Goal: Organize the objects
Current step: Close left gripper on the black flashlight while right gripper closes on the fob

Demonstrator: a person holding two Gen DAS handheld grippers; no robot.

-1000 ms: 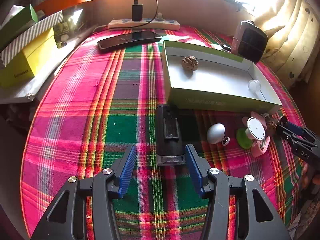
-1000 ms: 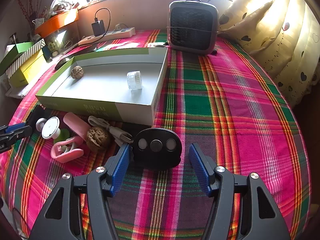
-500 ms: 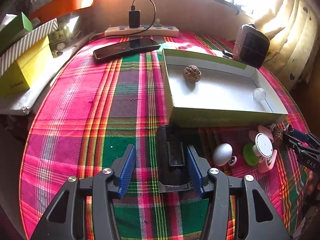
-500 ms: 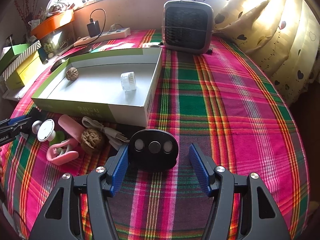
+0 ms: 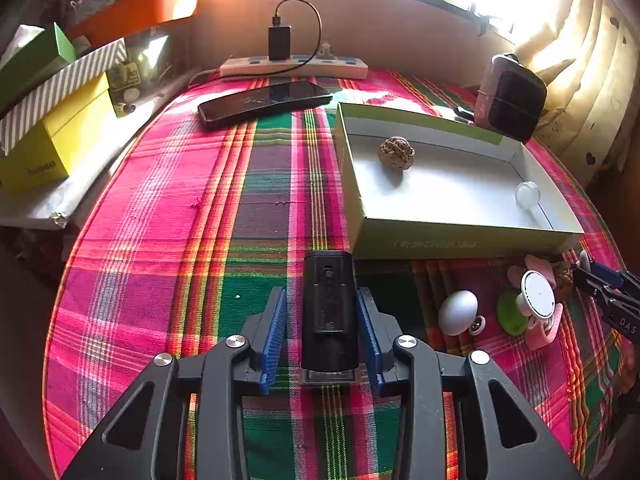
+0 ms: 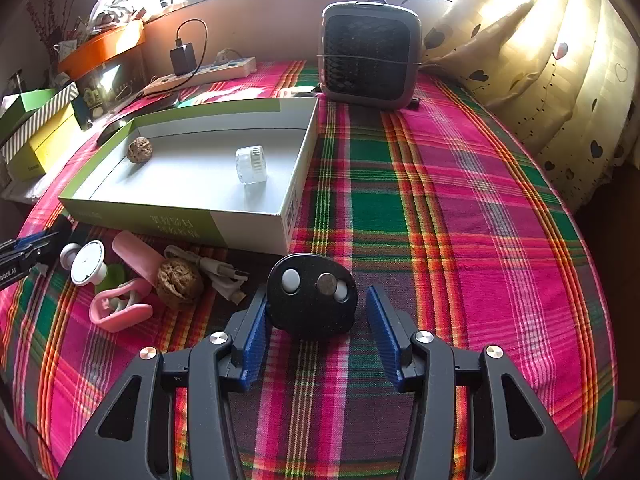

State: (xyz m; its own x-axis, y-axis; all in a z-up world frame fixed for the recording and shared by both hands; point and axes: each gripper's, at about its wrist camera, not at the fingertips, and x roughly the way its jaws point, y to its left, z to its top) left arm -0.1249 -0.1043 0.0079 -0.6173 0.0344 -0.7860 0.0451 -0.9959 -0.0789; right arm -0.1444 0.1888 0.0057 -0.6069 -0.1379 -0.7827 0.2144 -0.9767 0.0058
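A black oblong device [image 5: 329,304] lies on the plaid cloth between the pads of my left gripper [image 5: 321,296]. Its jaws are closing: the right pad is at the device's side, and a strip of cloth shows at the left pad. In the right wrist view a black oval device [image 6: 312,296] with pale buttons sits inside my right gripper [image 6: 317,292], also closing. There the left pad meets it and the right pad stands off. Behind both is the green-sided box [image 5: 460,240], holding a walnut [image 5: 396,153] and a clear jar [image 5: 527,194].
In front of the box lie a silver egg shape [image 5: 458,312], a white disc [image 5: 538,292], a pink clip [image 6: 120,312], a second walnut [image 6: 179,282] and a white cable [image 6: 216,270]. A phone [image 5: 264,100], power strip [image 5: 294,66], fan [image 6: 370,54] and yellow box [image 5: 52,140] ring the table.
My left gripper slid forward over the black oblong device and its jaws narrowed around it. The right jaws narrowed around the oval device, whose middle disc now sits off to the right.
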